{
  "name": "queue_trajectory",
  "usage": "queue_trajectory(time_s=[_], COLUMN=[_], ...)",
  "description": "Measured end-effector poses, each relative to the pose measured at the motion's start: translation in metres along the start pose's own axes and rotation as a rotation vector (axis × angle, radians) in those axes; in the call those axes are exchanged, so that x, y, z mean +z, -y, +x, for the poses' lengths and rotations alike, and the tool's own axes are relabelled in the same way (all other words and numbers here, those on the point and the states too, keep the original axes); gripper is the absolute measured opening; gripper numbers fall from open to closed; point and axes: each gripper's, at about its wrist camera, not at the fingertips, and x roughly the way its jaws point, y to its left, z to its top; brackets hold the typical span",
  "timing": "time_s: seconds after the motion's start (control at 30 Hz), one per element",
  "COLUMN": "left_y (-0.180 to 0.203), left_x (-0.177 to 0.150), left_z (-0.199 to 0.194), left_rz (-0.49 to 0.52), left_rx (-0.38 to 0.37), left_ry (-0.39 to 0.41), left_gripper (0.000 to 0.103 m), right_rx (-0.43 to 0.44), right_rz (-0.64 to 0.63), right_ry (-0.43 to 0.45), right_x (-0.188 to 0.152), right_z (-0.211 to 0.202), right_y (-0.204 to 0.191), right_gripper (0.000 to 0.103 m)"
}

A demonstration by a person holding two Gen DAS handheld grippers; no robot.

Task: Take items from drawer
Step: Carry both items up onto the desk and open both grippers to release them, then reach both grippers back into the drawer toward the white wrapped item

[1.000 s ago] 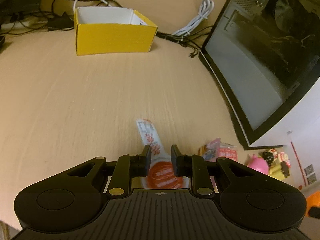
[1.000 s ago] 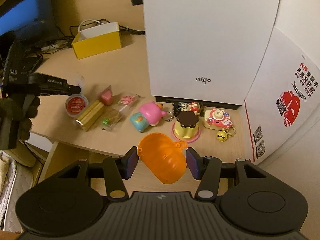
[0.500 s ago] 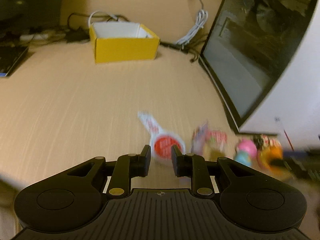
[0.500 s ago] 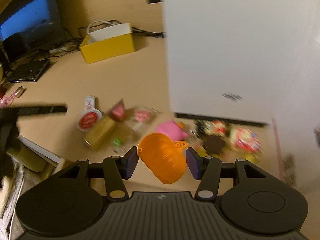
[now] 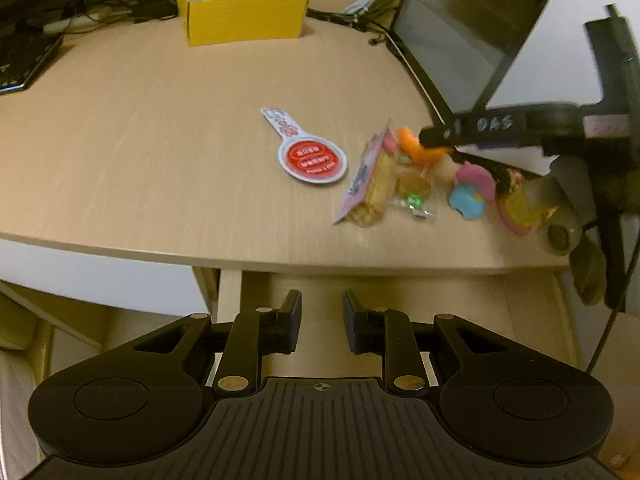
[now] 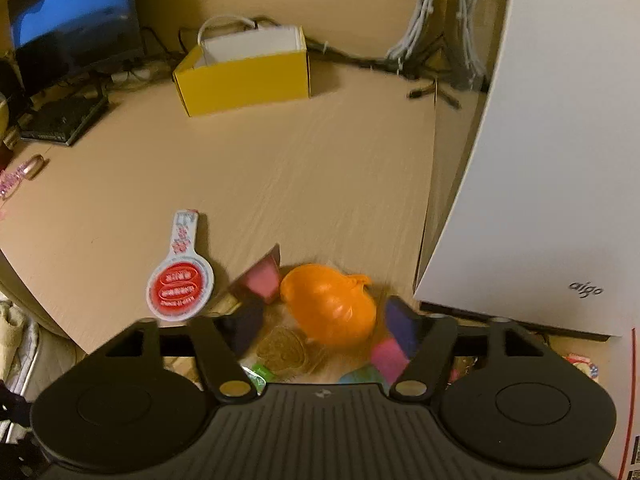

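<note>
My left gripper [image 5: 322, 322] hangs open and empty over the pulled-out drawer [image 5: 400, 296], below the desk's front edge. A red-lidded jelly cup [image 5: 313, 159] [image 6: 178, 290] lies on the desk, with a wrapped snack bar [image 5: 374, 190] beside it. An orange plastic toy [image 6: 332, 304] [image 5: 416, 148] sits between the fingers of my right gripper [image 6: 328, 330] [image 5: 436, 140], over the snack pile. Those blurred fingers stand slightly wider than the toy. A pink packet [image 6: 262, 280] lies just left of it.
A pink-and-blue toy [image 5: 472, 192] and a yellow pudding toy [image 5: 520, 208] sit at the desk's right front. The white computer case [image 6: 540, 160] walls the right side. A yellow box [image 5: 240, 20] [image 6: 244, 76], cables and a monitor [image 6: 72, 12] stand at the back.
My left gripper let the jelly cup lie on the desk and drew back down over the drawer. My right gripper carried the orange toy forward over the snacks and its fingers spread a little.
</note>
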Motion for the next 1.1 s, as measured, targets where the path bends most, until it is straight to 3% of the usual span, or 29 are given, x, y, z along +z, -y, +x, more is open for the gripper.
queue_trajectory(time_s=[0.23, 0.4, 0.7, 0.83, 0.97, 1.1], left_y=[0.017, 0.032, 0.064, 0.079, 0.090, 0.100], left_x=[-0.003, -0.006, -0.020, -0.026, -0.030, -0.038], left_z=[0.000, 0.005, 0.018, 0.029, 0.052, 0.091], left_rz=[0.059, 0.122, 0.232, 0.275, 0.308, 0.362], left_rx=[-0.033, -0.041, -0.087, -0.116, -0.217, -0.280], left_ry=[-0.004, -0.023, -0.098, -0.136, -0.223, -0.386], left_gripper=[0.025, 0.025, 0.025, 0.025, 0.025, 0.025], right_rx=[-0.017, -0.053, -0.087, -0.127, -0.145, -0.146], right_rz=[0.079, 0.132, 0.194, 0.204, 0.216, 0.225], right_ry=[0.045, 0.041, -0.166, -0.208, -0.198, -0.176], right_x=[-0.022, -0.064, -0.155, -0.173, -0.176, -0.172], right_z=[-0.040, -0.065, -0.068, -0.073, -0.082, -0.090], right_y=[0.023, 0.041, 0.051, 0.057, 0.065, 0.073], right_gripper=[0.079, 0.086, 0.086, 0.086, 0.086, 0.086])
